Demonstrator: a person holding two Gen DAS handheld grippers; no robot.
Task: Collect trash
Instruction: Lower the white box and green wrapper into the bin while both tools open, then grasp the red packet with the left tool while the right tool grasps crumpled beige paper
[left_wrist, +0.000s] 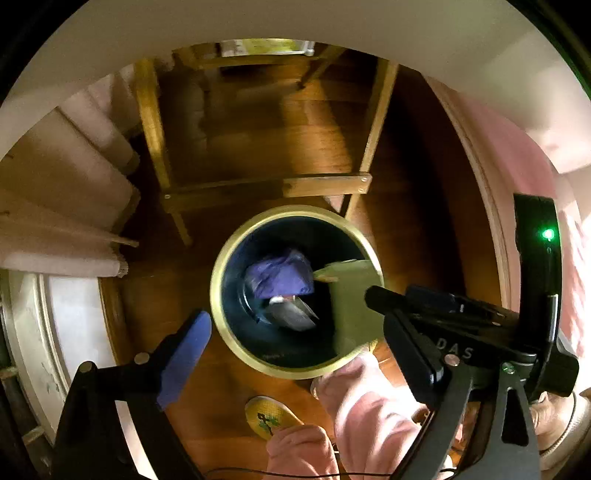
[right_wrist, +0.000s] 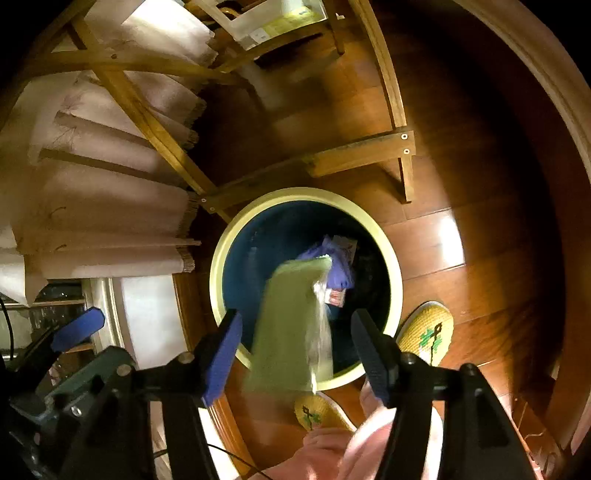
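Observation:
A round bin with a pale rim (left_wrist: 218, 295) (right_wrist: 218, 266) stands on the wood floor below both grippers. Inside lie a purple wrapper (left_wrist: 280, 277) (right_wrist: 341, 266) and a dark silvery packet (left_wrist: 291, 314). A blurred pale green packet (right_wrist: 291, 325) (left_wrist: 351, 299) is in mid-air over the bin's near rim, between my right gripper's spread fingers and touching neither. My right gripper (right_wrist: 295, 350) is open. My left gripper (left_wrist: 295, 325) is open and empty above the bin; the right gripper's body shows at right in its view.
A wooden chair frame (left_wrist: 266, 188) (right_wrist: 314, 162) stands just behind the bin. A draped pale cloth (right_wrist: 103, 199) hangs at left. The person's pink trouser legs (left_wrist: 362, 413) and yellow slippers (right_wrist: 428, 332) are beside the bin's near side.

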